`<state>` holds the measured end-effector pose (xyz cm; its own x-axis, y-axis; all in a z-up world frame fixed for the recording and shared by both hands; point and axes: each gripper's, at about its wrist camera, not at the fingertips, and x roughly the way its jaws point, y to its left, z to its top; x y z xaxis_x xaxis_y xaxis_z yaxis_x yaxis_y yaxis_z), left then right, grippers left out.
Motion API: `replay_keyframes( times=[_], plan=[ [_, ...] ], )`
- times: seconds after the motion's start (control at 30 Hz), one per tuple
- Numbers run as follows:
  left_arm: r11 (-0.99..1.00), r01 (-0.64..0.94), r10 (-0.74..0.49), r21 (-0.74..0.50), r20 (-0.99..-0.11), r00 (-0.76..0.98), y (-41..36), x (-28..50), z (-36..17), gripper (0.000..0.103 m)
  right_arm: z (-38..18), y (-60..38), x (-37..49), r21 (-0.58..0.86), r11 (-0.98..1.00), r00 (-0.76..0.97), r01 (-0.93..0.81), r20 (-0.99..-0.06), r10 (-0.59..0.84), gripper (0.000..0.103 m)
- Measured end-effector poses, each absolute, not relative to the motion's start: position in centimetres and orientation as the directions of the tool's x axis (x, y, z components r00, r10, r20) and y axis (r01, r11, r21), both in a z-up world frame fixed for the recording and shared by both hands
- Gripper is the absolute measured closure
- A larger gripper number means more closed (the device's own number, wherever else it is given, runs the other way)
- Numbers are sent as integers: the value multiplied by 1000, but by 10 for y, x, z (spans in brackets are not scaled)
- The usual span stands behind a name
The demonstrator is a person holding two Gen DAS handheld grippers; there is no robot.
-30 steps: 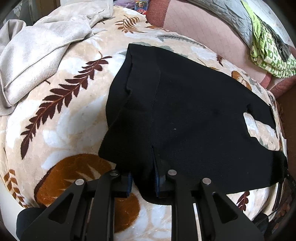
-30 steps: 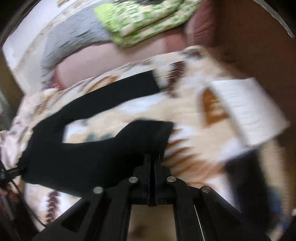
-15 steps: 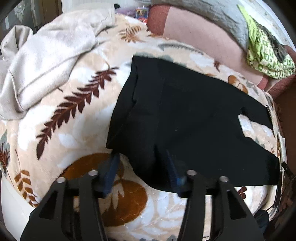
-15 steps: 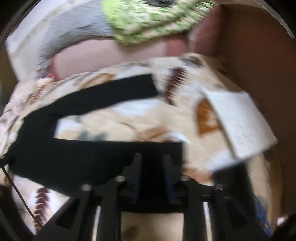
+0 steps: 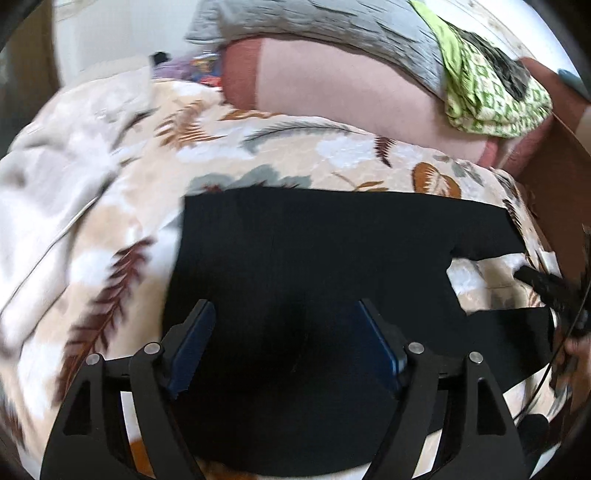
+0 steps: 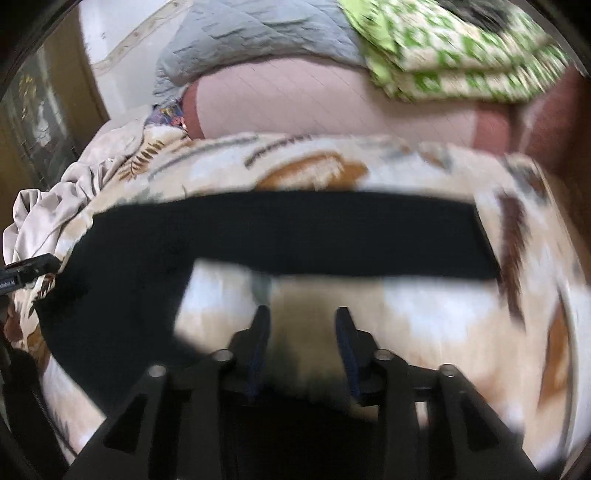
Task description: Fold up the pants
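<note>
Cream plush blanket (image 5: 295, 155) printed with brown and grey leaves covers the bed; a pale sheet (image 5: 48, 177) is bunched at nine o'clock, and a pink bolster (image 5: 351, 96), grey quilt (image 5: 332, 26) and green-patterned cloth (image 5: 491, 96) lie from twelve to two o'clock. The left gripper (image 5: 284, 336) has just been opening: its jaws stand wide apart above the pants (image 5: 314, 251), pinching nothing. The right gripper (image 6: 303, 328) has also just been opening; its jaws are parted over blanket, nothing visibly between them, though that view is blurred. Black pants lie flat across the middle, waist toward nine o'clock, two legs toward three o'clock with blanket showing between them.
</note>
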<state>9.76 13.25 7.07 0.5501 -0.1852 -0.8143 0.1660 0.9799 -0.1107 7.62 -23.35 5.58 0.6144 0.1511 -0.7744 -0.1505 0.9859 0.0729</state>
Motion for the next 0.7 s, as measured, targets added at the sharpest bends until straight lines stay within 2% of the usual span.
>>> replay_keyframes(
  times=[0.07,0.43,0.53,0.63,0.7],
  plan=[
    [980,182,-168,-79,-820,548,127,112,67,26,60,-229,95,60,983,624,-173,-766,156,46],
    [982,189,-127,-28,-835,535,121,166,48,25,44,-209,175,9,974,593,-225,-792,144,46],
    [974,224,-141,-24,-843,519,116,177,45,25,39,-203,185,-17,964,579,-266,-802,145,45],
    [963,270,-159,-21,-852,499,115,190,41,25,37,-197,195,-46,946,565,-322,-811,153,39],
    [954,293,-201,-59,-852,483,119,198,41,25,36,-192,201,-75,928,555,-364,-818,152,38]
  ],
)
